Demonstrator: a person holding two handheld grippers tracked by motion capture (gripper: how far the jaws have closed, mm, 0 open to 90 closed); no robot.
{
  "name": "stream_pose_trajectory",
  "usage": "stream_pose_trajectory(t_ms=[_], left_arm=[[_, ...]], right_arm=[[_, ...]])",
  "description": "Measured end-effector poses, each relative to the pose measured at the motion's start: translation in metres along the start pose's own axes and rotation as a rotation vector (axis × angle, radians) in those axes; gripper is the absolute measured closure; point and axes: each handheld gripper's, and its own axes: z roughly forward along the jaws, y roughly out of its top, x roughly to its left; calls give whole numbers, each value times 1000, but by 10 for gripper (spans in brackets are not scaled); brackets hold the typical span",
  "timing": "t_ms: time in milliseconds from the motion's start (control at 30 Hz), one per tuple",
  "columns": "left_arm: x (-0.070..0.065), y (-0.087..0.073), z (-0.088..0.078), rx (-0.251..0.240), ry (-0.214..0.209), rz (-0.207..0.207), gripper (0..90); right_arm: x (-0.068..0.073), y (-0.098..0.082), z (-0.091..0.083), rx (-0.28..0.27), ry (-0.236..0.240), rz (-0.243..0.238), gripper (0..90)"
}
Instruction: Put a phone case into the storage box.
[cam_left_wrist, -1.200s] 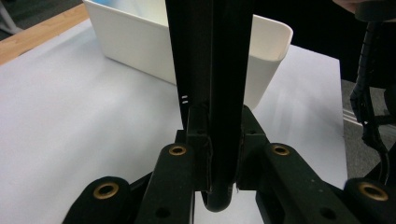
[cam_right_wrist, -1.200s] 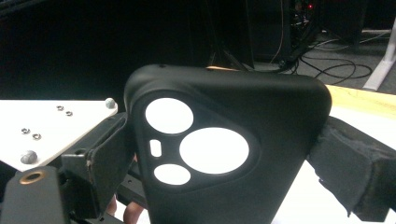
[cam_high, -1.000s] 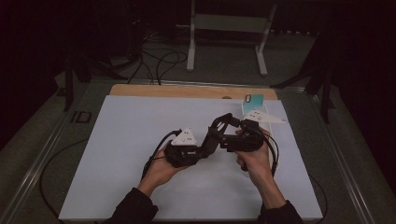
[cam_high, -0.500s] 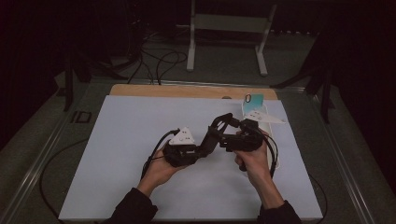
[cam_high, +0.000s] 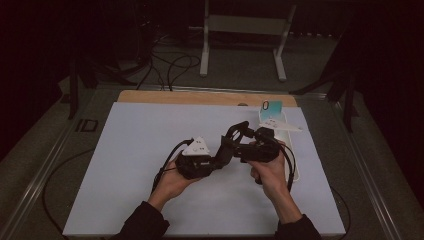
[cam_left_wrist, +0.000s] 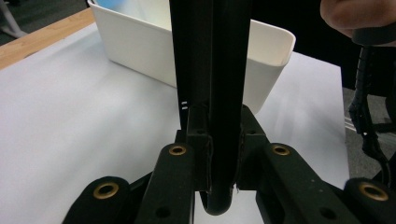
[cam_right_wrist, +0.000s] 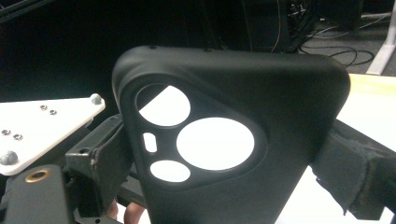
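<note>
A black phone case (cam_right_wrist: 280, 107) with round camera cut-outs is held above the white mat between both grippers. In the right gripper view its broad back faces the camera. My right gripper (cam_right_wrist: 224, 163) is shut on it, one jaw against each long side. In the left gripper view the phone case (cam_left_wrist: 212, 70) stands edge-on, and my left gripper (cam_left_wrist: 219, 140) is shut across its thin section. From the high view the left gripper (cam_high: 225, 150) and right gripper (cam_high: 235, 137) meet nose to nose at the mat's middle, with the phone case (cam_high: 239, 131) dark between them.
A white bin (cam_high: 295, 172) lies along the mat's right side, close behind the right hand, and appears as the white bin (cam_left_wrist: 140, 42) just beyond the case. The white mat (cam_high: 125, 175) has a wooden strip (cam_high: 200, 97) along its far edge. Cables trail from both grippers.
</note>
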Motion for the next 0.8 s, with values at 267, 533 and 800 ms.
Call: stream_pose_trajectory(t_ms=[267, 533, 800], left_arm=[[0, 0, 0, 12, 11, 4, 781], [5, -9, -11, 10, 37, -29, 573], [16, -28, -28, 5, 202, -87, 258]], right_arm=[[4, 1, 0, 2, -7, -31, 143], [1, 2, -2, -10, -33, -27, 144], [-4, 2, -5, -13, -75, -38, 141]])
